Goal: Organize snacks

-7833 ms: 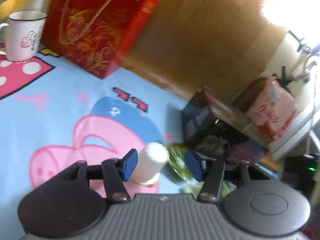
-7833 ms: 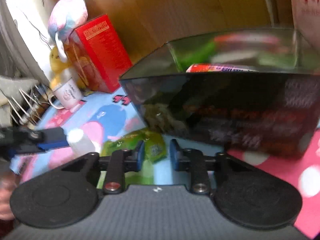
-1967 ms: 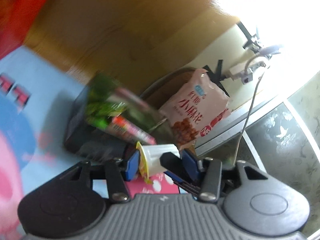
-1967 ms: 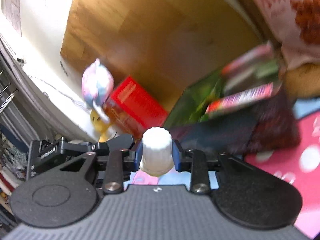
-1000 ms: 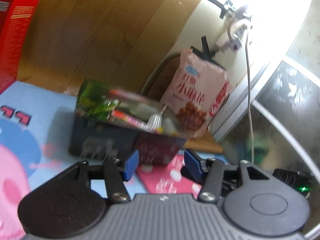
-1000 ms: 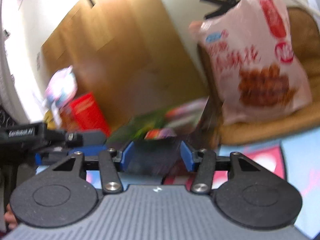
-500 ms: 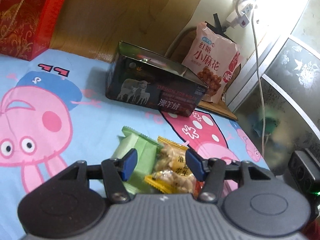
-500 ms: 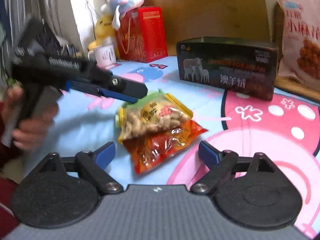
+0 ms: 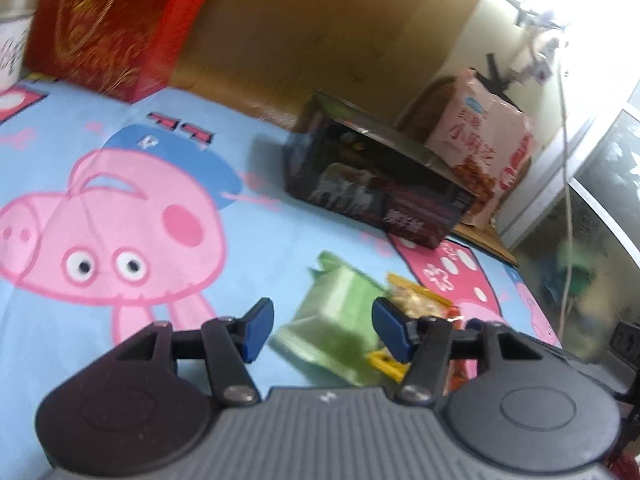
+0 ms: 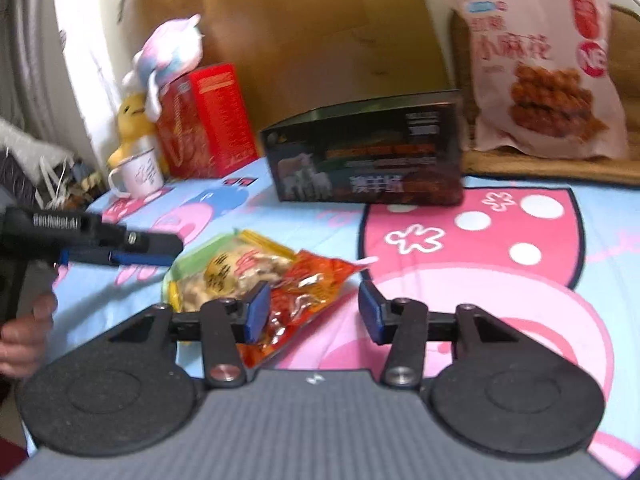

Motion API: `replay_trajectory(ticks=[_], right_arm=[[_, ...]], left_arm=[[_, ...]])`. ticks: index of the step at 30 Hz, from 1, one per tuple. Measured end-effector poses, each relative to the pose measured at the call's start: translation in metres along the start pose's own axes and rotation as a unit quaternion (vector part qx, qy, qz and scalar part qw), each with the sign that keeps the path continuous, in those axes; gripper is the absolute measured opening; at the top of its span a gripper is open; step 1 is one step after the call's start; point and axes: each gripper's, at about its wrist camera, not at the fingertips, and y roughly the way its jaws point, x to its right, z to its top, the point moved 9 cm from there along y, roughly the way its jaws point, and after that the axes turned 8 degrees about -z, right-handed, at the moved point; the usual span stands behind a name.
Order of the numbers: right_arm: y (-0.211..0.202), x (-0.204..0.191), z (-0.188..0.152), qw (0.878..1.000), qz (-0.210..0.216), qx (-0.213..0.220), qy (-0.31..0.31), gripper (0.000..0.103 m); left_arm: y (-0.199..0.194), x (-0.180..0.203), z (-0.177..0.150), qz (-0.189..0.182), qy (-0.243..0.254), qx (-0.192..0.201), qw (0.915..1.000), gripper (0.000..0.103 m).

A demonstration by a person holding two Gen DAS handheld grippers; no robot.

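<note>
left gripper jaws wide, nothing between, low over green pkt on cartoon pig cloth. right gripper also wide & empty, left pad just over red-orange pkt. yellow-edged nut pkt lies on the green one, touching the red-orange. dark box w/ sheep pic well behind the pile. pink snack bag upright behind box, red gift box + mug far left.
</note>
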Motion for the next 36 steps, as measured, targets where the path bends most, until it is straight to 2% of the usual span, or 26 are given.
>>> replay_trajectory(ticks=[1, 3, 5, 12, 14, 16, 18, 23, 24, 28, 34, 35, 36], right_arm=[[0.000, 0.001, 0.000, 1.000, 0.005, -0.002, 0.008, 0.058], [0.002, -0.002, -0.003, 1.000, 0.013, -0.015, 0.009, 0.076], [0.003, -0.011, -0.005, 1.000, 0.015, -0.021, -0.014, 0.081], [0.005, -0.028, -0.012, 0.998, 0.020, -0.030, -0.055, 0.086], [0.007, -0.038, -0.015, 0.996, 0.019, -0.033, -0.083, 0.086], [0.009, -0.048, -0.018, 0.993, 0.011, -0.034, -0.116, 0.075], [0.009, -0.053, -0.019, 0.991, 0.006, -0.026, -0.134, 0.048], [0.009, -0.046, -0.015, 0.997, 0.024, -0.022, -0.076, 0.026], [0.009, -0.043, -0.014, 0.998, 0.029, -0.021, -0.057, 0.016], [0.006, -0.027, -0.008, 0.999, 0.029, -0.011, 0.009, 0.012], [0.000, -0.012, -0.004, 0.998, 0.012, 0.006, 0.057, 0.020], [-0.001, -0.007, -0.002, 0.998, 0.003, 0.010, 0.069, 0.026], [-0.003, -0.001, -0.001, 0.996, -0.006, 0.016, 0.083, 0.036]], left_arm=[[-0.001, -0.001, 0.000, -0.005, -0.001, 0.005, 1.0000, 0.056], [-0.002, -0.003, 0.000, -0.006, 0.002, 0.010, 0.9999, 0.056], [-0.002, -0.003, -0.001, -0.003, 0.009, 0.017, 0.9998, 0.056], [-0.004, -0.002, -0.004, 0.003, 0.027, 0.039, 0.9989, 0.056], [-0.003, -0.002, -0.003, 0.005, 0.031, 0.042, 0.9986, 0.056], [-0.004, -0.003, -0.004, 0.004, 0.030, 0.045, 0.9985, 0.056], [-0.004, -0.003, -0.004, 0.003, 0.030, 0.047, 0.9984, 0.056], [-0.005, -0.004, -0.004, -0.001, 0.027, 0.045, 0.9986, 0.056], [-0.005, -0.005, -0.004, -0.002, 0.026, 0.045, 0.9986, 0.056], [-0.006, -0.005, -0.003, -0.006, 0.023, 0.043, 0.9988, 0.056], [-0.012, -0.008, 0.001, -0.022, -0.001, 0.044, 0.9988, 0.056], [-0.014, -0.006, 0.003, -0.026, -0.004, 0.046, 0.9986, 0.056], [-0.017, -0.003, 0.005, -0.031, -0.004, 0.049, 0.9983, 0.056]])
